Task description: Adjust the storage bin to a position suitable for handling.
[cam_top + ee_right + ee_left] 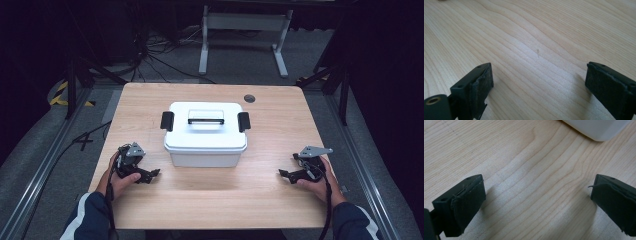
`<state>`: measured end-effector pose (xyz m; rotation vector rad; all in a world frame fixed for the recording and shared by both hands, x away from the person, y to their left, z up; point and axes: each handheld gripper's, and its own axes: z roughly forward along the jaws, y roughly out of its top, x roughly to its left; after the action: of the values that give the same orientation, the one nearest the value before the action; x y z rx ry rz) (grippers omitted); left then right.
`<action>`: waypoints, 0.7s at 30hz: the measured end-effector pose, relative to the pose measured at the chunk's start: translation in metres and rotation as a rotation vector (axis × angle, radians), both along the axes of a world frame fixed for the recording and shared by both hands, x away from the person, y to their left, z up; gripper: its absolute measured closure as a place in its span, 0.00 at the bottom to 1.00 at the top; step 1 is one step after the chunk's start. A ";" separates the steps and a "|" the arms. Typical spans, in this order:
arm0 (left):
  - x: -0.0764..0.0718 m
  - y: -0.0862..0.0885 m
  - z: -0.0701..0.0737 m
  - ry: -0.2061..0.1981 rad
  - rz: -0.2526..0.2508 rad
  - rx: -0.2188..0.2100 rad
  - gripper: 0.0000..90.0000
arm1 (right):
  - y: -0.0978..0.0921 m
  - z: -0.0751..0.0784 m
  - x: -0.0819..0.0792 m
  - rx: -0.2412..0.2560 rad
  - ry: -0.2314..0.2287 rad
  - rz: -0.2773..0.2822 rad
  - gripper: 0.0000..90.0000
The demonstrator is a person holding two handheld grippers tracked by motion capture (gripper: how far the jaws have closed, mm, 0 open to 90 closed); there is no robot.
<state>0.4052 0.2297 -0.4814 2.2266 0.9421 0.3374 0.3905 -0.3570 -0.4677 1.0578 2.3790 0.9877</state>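
A white plastic box (206,134) with a lid, a clear top handle and a black latch at each end stands in the middle of the wooden table (210,200). My left gripper (148,175) rests on the table left of the box, open, jaws pointing right. In the left gripper view its jaws stand wide apart over bare wood (536,195), with a corner of the box (599,130) at the top right. My right gripper (287,175) lies right of the box, open, jaws pointing left over bare wood (536,50). Neither holds anything.
A small dark round cap (249,98) sits in the table's far right part. Beyond the table are a white desk frame (243,30), cables on the grey floor (150,55) and black stands. Metal rails run along both sides.
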 end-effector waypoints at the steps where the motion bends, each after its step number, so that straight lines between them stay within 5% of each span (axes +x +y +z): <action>1: 0.000 0.000 0.000 0.000 -0.001 0.000 0.00 | 0.000 0.000 0.000 0.000 0.000 0.001 0.09; 16: -0.001 0.000 0.000 -0.012 0.002 0.004 0.00 | 0.001 0.002 0.001 -0.009 0.017 0.009 0.11; 21: -0.001 0.000 0.000 -0.007 0.001 0.002 0.00 | 0.003 0.005 0.001 -0.011 0.021 0.045 0.24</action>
<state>0.4042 0.2301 -0.4814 2.2256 0.9400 0.3465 0.3914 -0.3539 -0.4626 1.0200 2.4323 0.9828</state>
